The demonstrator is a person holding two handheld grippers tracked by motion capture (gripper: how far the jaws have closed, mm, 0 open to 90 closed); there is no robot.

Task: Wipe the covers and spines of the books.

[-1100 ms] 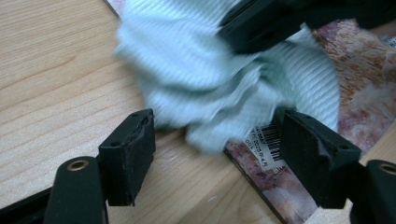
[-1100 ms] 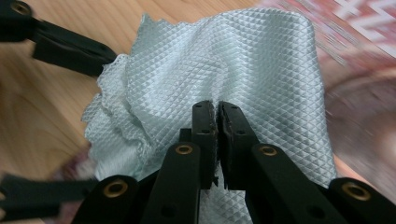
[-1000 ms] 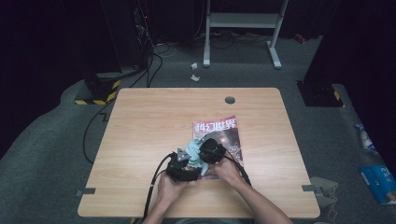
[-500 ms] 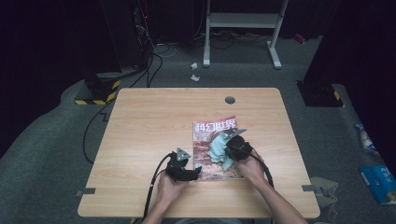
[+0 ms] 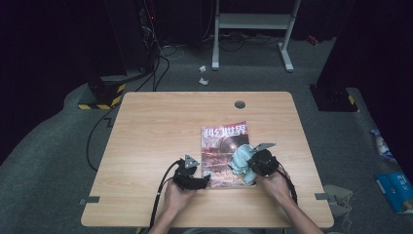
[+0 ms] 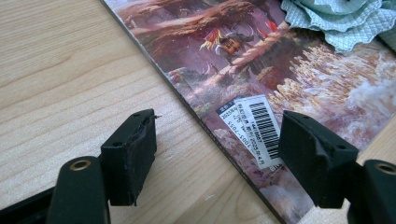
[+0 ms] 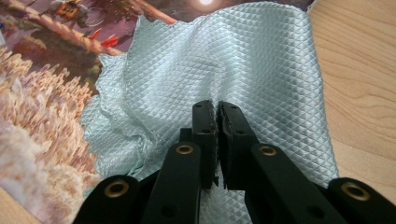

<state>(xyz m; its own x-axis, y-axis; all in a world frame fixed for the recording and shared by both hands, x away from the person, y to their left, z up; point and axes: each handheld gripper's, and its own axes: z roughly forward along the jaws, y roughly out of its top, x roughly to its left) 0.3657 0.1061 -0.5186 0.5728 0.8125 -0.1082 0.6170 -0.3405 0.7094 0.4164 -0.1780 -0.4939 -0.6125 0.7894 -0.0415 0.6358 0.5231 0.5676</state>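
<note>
**Cloth on magazine cover: wiping step in hand**

Item: pale green cloth (image 7: 224, 60), pinched in the closed jaws of the right gripper (image 7: 217, 112), spreading ahead of them over the magazine (image 6: 289, 65).
Left gripper (image 6: 217, 140): jaws wide apart, straddling the magazine's near edge, barcode label (image 6: 254, 126) between them.
Judgement: wiping under way; next move calls for steadying the magazine while the cloth drags across.

Dark lab: cables (image 5: 160, 63), hazard-taped floor (image 5: 104, 102)

The right gripper (image 5: 252, 164) has dragged the cloth (image 5: 239, 160) rightward across the magazine (image 5: 220, 146) toward its right edge.
</note>
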